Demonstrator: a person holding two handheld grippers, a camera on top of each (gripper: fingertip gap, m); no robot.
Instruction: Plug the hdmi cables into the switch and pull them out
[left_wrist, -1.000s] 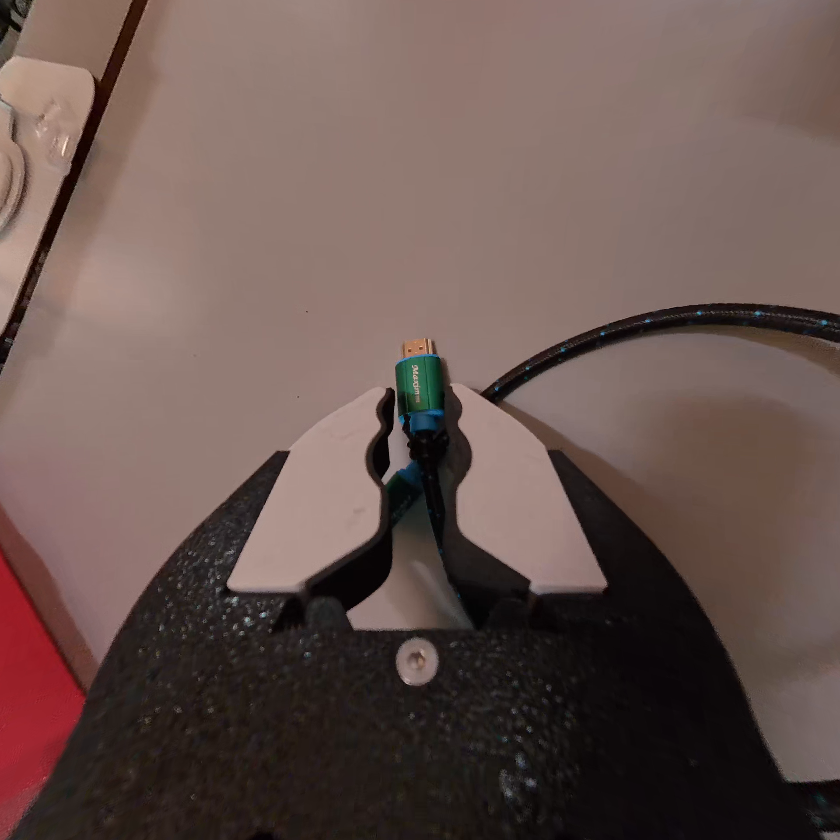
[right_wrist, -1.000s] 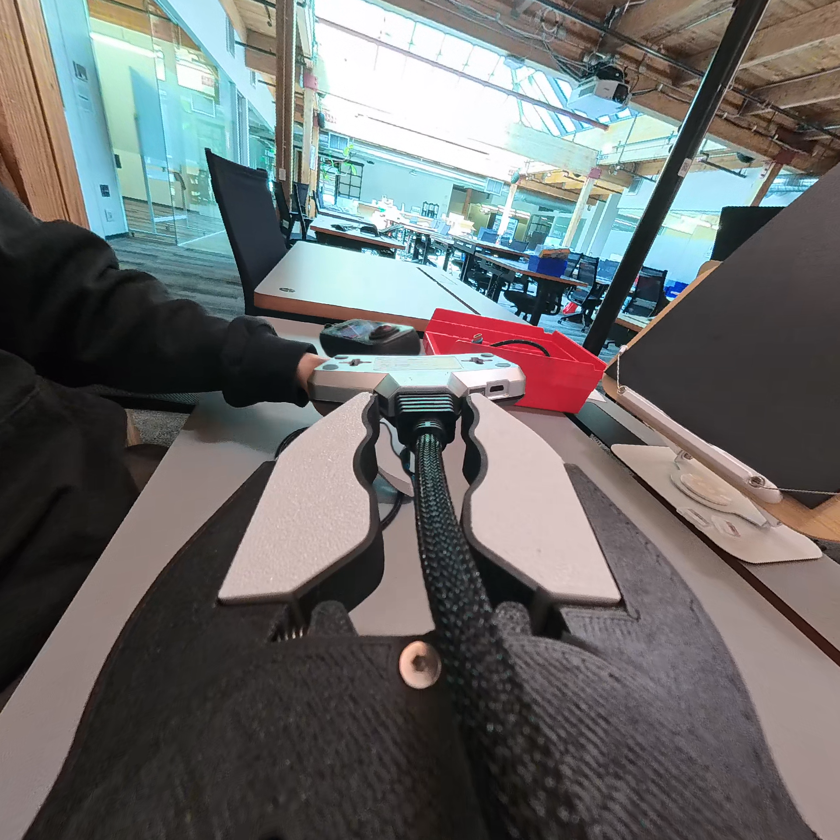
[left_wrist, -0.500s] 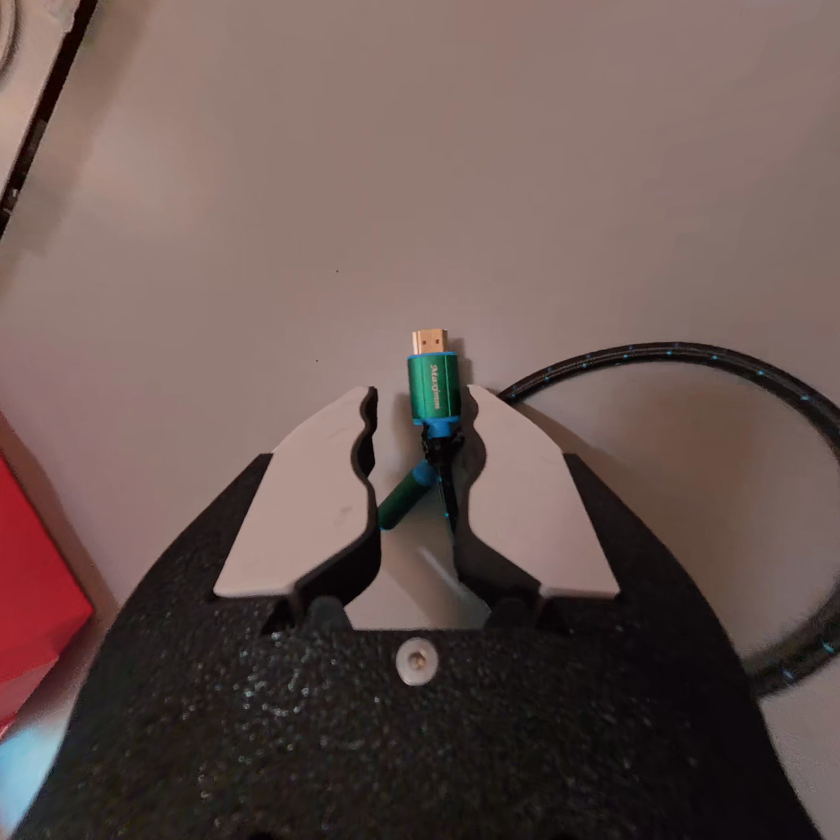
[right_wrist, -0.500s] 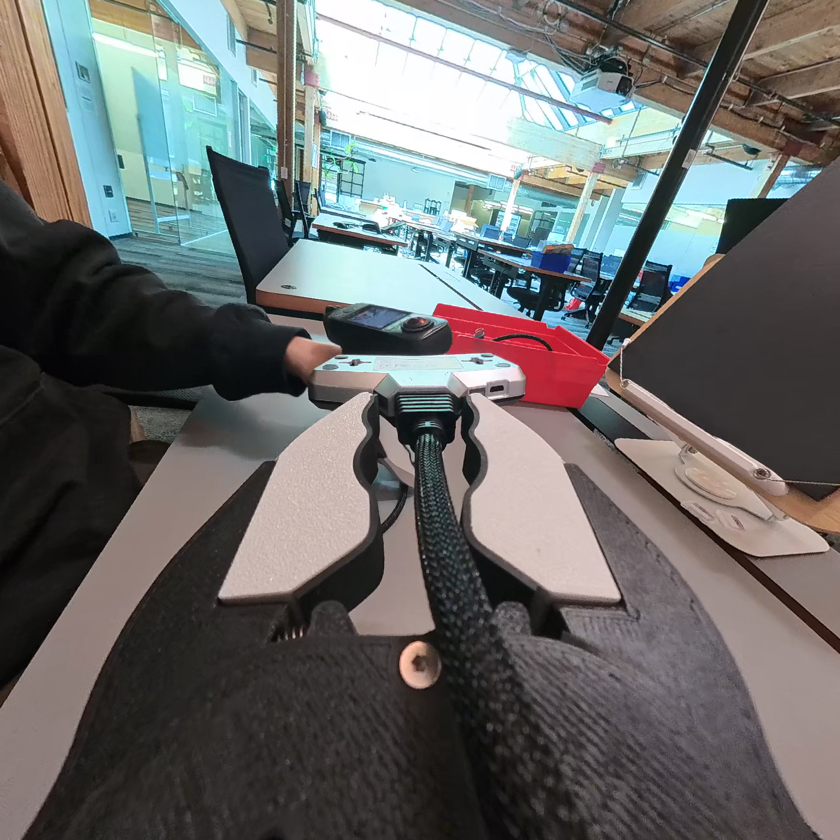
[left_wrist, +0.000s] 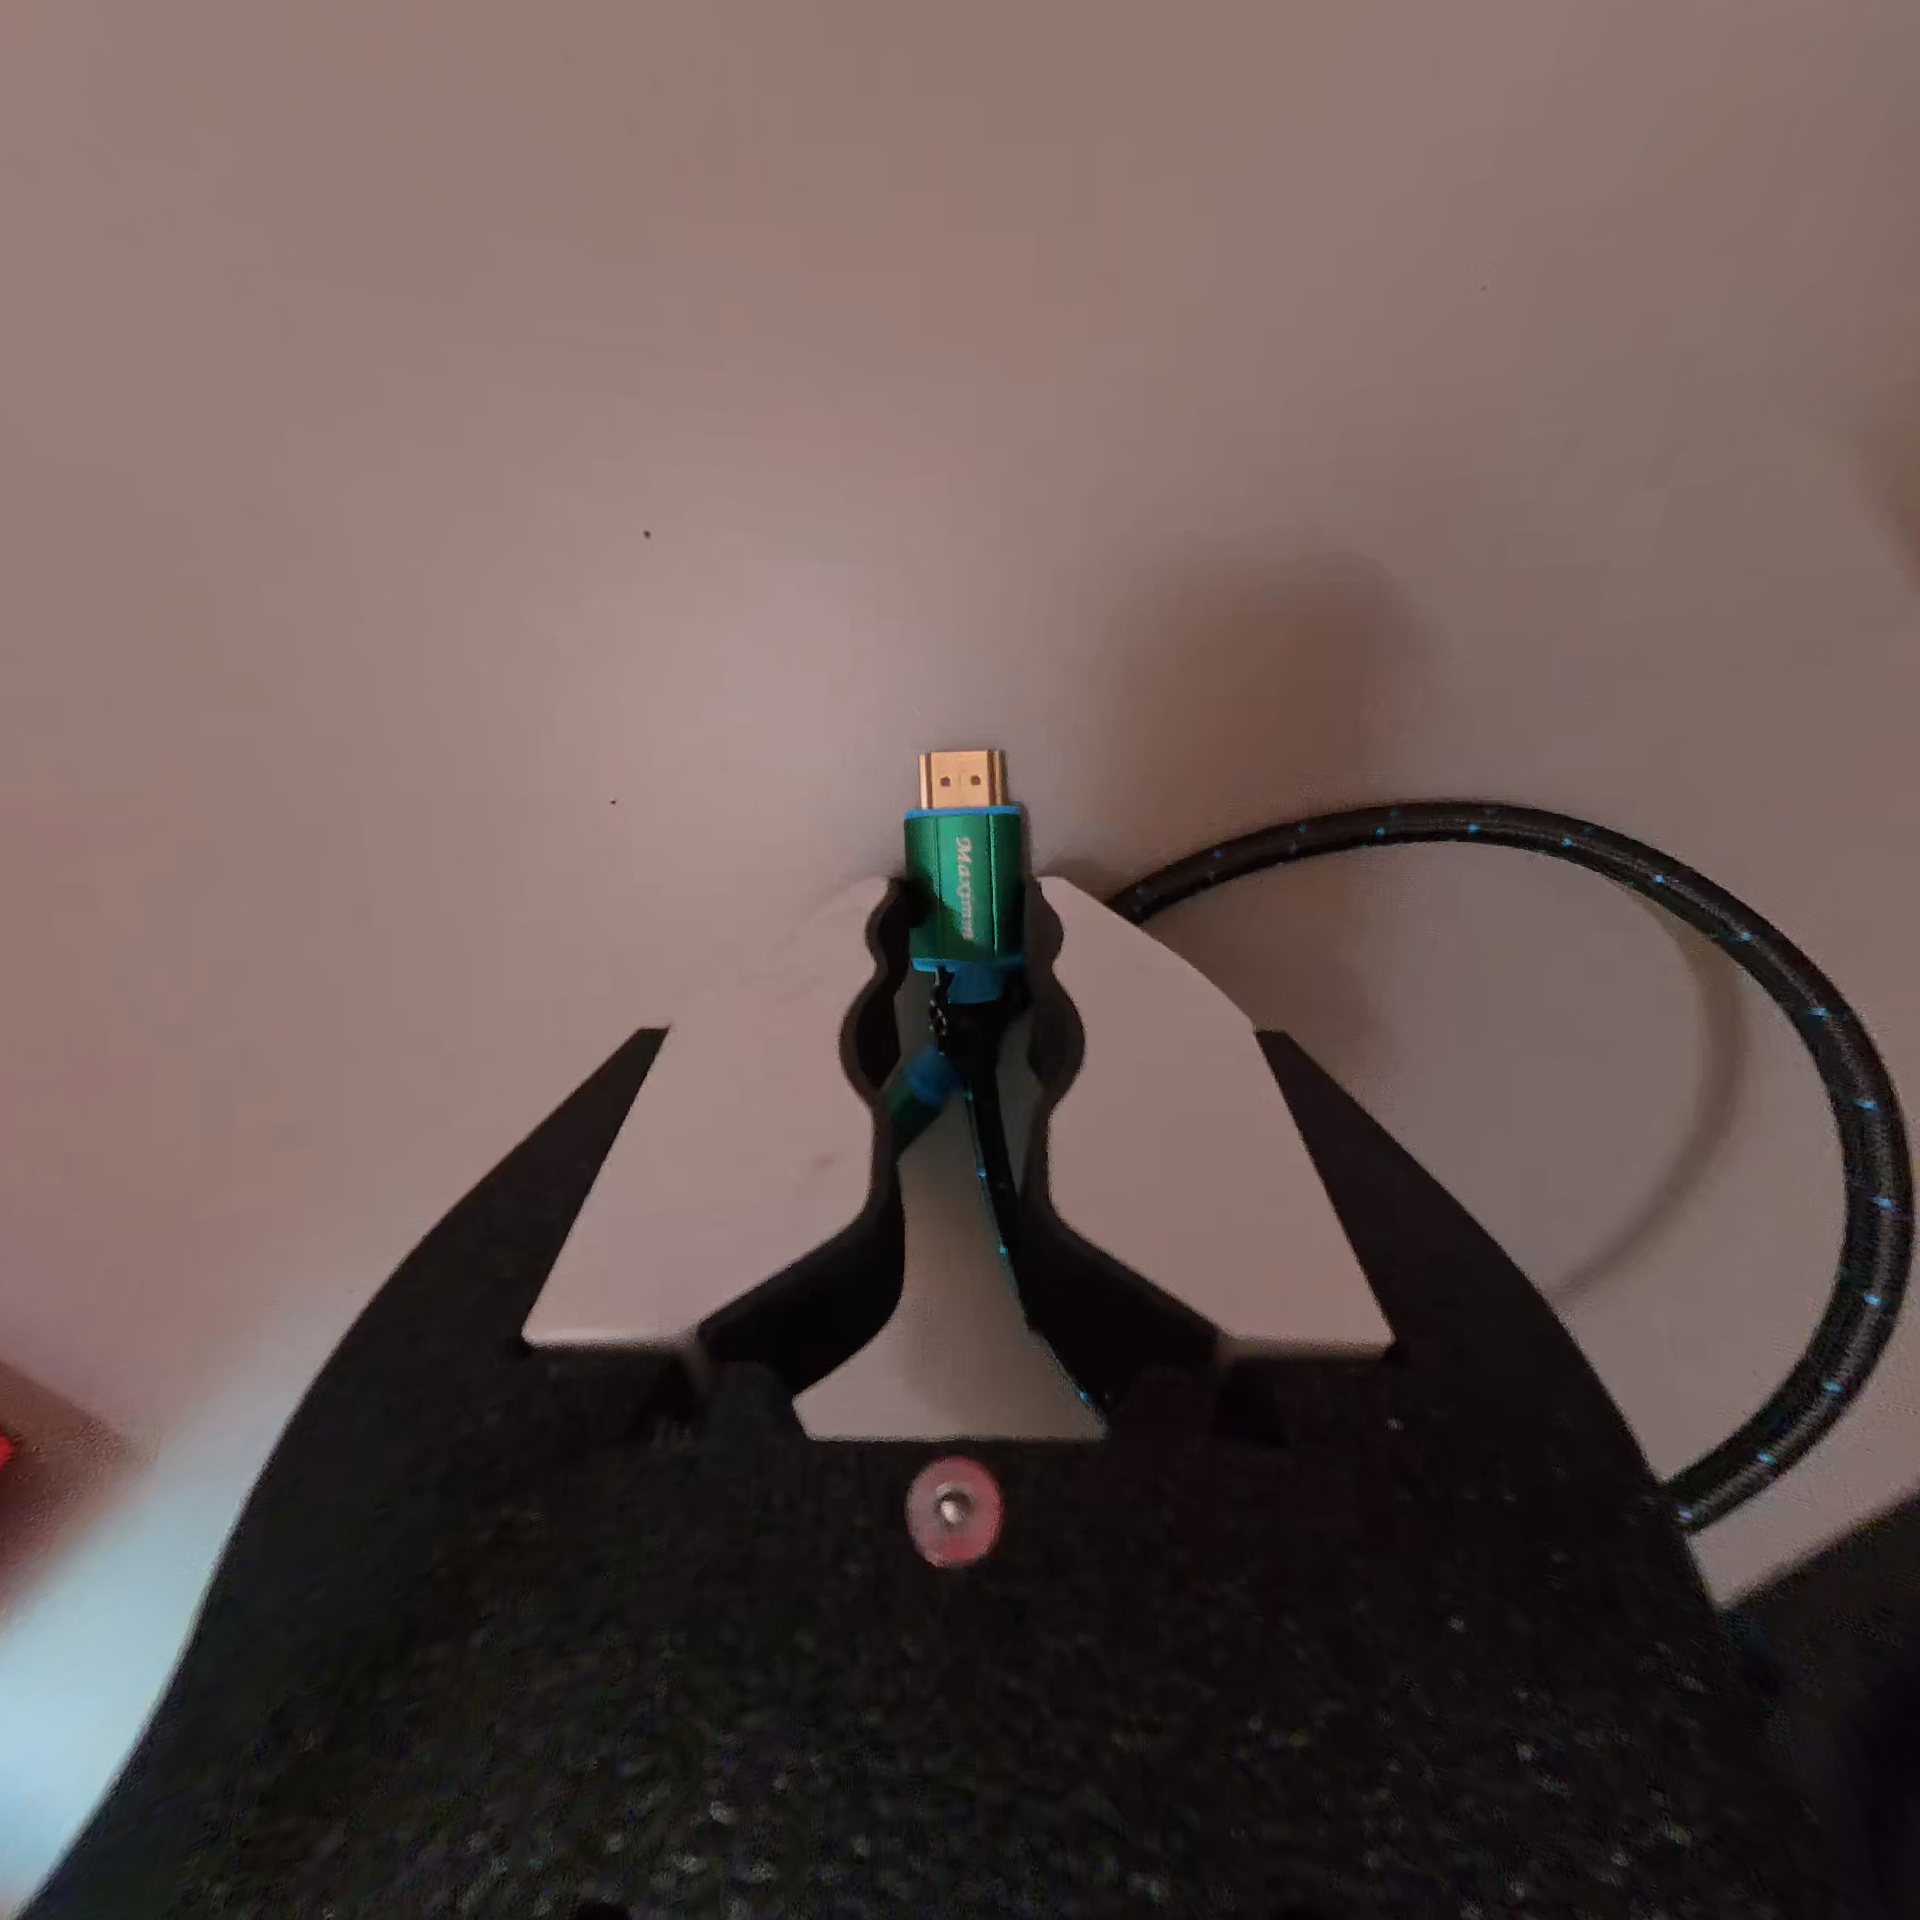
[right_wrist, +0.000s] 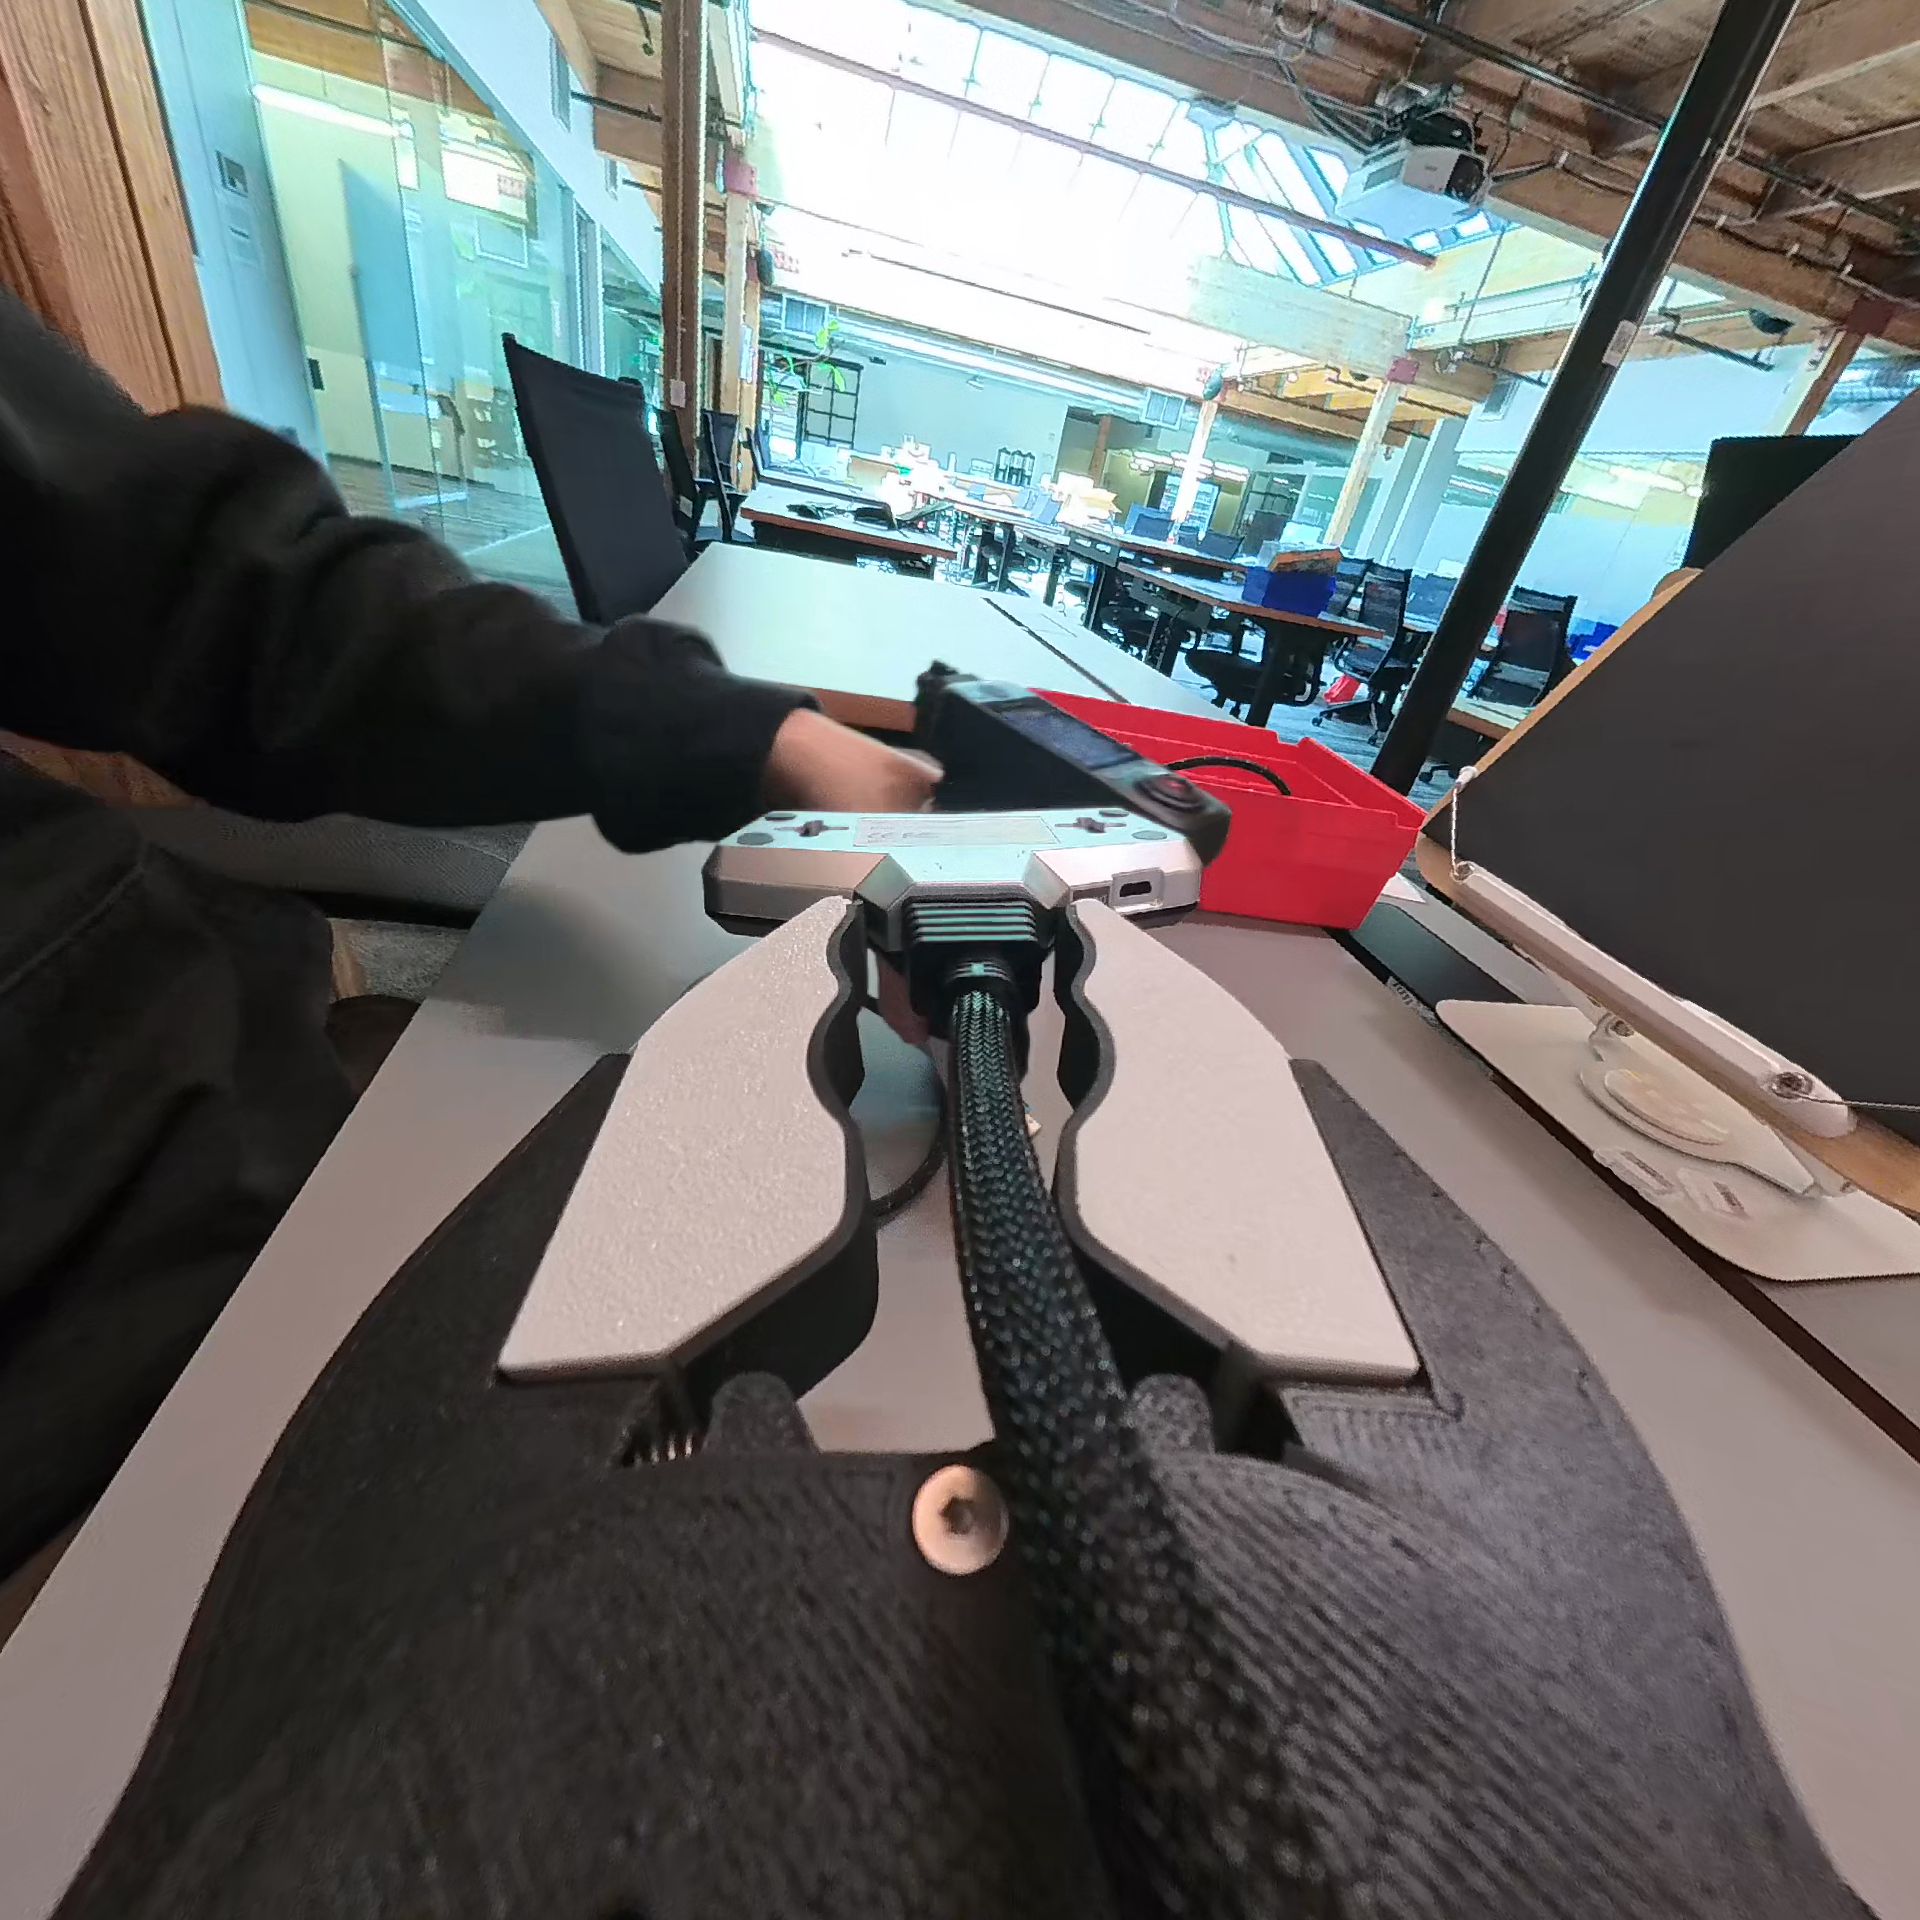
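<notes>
In the left wrist view my left gripper (left_wrist: 966, 883) is shut on a green HDMI plug (left_wrist: 964, 904) whose gold tip (left_wrist: 961, 779) points forward over the grey table. Its black braided cable with blue flecks (left_wrist: 1766, 1039) loops to the right. A second green plug end (left_wrist: 914, 1091) shows under the fingers. In the right wrist view my right gripper (right_wrist: 961, 920) is shut on the black ribbed collar (right_wrist: 971, 925) of the silver switch (right_wrist: 935, 836), which lies flat on the table. The switch's thick braided cable (right_wrist: 1008, 1195) runs back between the fingers.
A person's hand (right_wrist: 852, 769) in a black sleeve holds a black camera unit (right_wrist: 1070, 748) just over the switch's far side. A red bin (right_wrist: 1299, 831) stands behind the switch. A dark board on a white stand (right_wrist: 1662, 1049) is at the right.
The left gripper's fingers opened around the green plug, then closed on it. In the right view the hand and black unit rose and moved right over the switch. The right gripper stayed put.
</notes>
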